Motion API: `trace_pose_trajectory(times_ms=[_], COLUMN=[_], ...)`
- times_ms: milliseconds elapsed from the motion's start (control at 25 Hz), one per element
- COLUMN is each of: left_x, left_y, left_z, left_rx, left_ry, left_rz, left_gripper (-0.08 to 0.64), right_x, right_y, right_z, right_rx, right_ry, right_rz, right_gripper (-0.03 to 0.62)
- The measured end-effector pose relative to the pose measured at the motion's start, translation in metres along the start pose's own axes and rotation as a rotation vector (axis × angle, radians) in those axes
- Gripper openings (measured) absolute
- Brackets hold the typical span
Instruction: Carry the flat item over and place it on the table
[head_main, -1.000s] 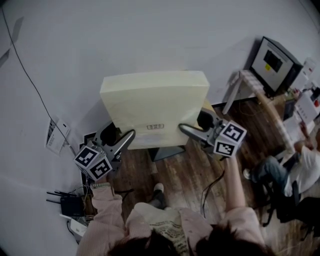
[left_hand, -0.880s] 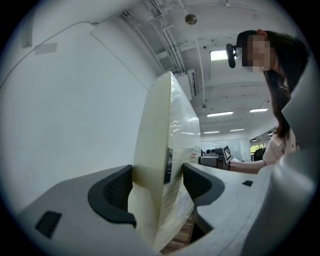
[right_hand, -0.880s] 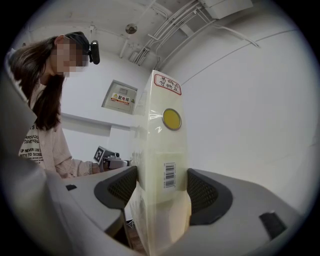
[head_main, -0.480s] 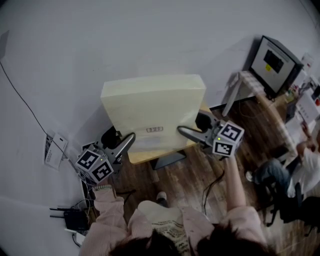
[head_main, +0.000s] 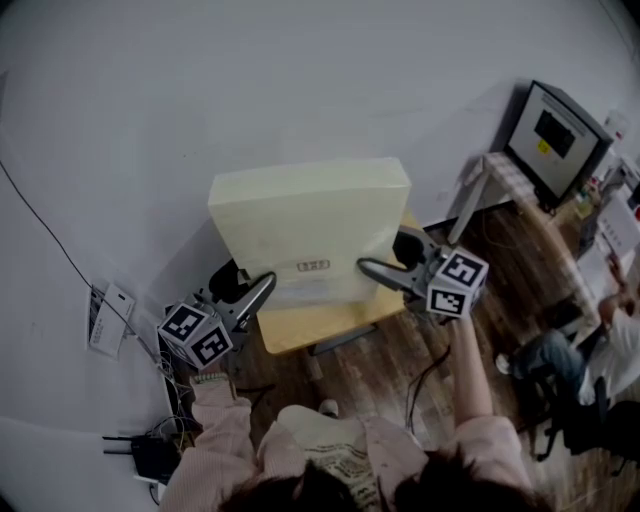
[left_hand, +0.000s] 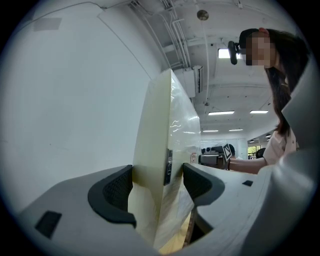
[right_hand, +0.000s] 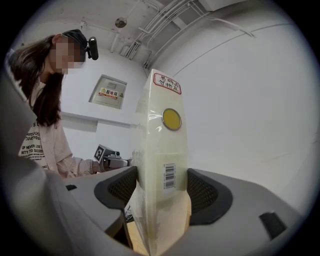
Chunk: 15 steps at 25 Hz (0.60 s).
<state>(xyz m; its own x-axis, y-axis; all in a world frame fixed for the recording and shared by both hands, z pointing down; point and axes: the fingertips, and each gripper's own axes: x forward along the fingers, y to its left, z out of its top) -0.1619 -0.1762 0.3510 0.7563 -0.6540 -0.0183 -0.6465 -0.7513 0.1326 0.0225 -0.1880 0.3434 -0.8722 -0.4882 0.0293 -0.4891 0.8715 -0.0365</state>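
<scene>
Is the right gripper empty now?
No, the right gripper is closed on the edge of the flat pack, near its barcode label.

We have carried the flat item (head_main: 310, 225) forward between the left gripper (head_main: 264, 286) and the right gripper (head_main: 366, 267); the small wooden table (head_main: 315, 326), a mere sliver under it a second ago, now shows a broad strip of top below its lower edge, and the item seems to sit slightly lower

Pale cream flat item (head_main: 310, 225) — plastic-wrapped, upright on edge — above the small wooden table (head_main: 320, 325).
</scene>
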Motion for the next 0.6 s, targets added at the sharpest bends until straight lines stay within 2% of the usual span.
trace_pose_trajectory(times_ms=[600], left_x=[0.044], left_y=[0.035], left_z=[-0.019], left_rx=[0.005], left_ry=[0.044], left_rz=[0.017], left_gripper=[0.325], right_x=[0.017], right_y=[-0.054], right_z=[-0.024], right_rx=[0.032], right_ry=[0.020], right_rz=[0.009], right_gripper=[0.309])
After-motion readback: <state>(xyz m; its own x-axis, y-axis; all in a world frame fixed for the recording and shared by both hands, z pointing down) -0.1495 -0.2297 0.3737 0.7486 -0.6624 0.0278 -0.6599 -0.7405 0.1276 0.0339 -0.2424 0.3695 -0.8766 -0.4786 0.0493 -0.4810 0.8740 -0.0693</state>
